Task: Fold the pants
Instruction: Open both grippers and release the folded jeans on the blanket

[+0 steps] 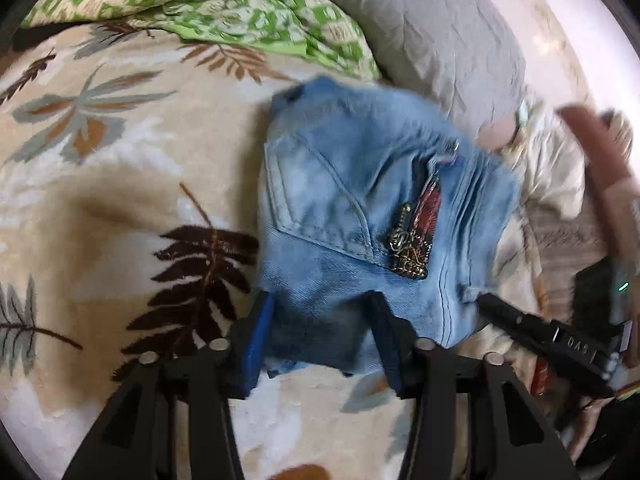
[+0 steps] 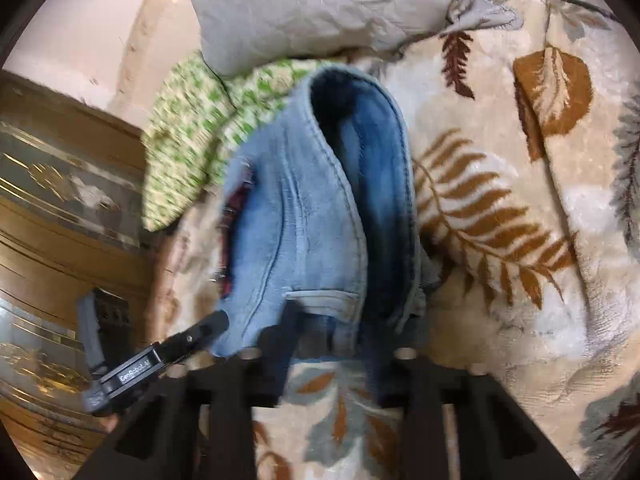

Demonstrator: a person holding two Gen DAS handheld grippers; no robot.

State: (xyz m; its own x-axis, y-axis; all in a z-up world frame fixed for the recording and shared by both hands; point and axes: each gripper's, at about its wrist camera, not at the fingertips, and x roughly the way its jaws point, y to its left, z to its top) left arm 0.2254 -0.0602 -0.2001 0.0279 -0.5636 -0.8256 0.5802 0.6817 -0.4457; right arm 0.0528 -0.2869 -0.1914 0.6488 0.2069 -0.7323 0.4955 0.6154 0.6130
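Left wrist view: left tool [image 1: 320,328] w/ jaws apart astride near edge of folded denim pants [image 1: 372,208], pads not pressing. Right tool [image 2: 332,344] blurred, grip can't tell. Pants lie on plush leaf-print blanket [image 1: 120,184]; beyond, green-patterned cloth [image 1: 240,12], crinkled grey pillow [image 1: 440,28].

A bed covered by a cream plush blanket [image 1: 120,184] printed with brown, tan and grey fern leaves. Directly on it lie folded light-blue denim pants [image 1: 360,216], a crumpled green-and-cream patterned cloth [image 1: 256,20] just behind them, and a grey pillow [image 1: 440,32] beside that cloth.
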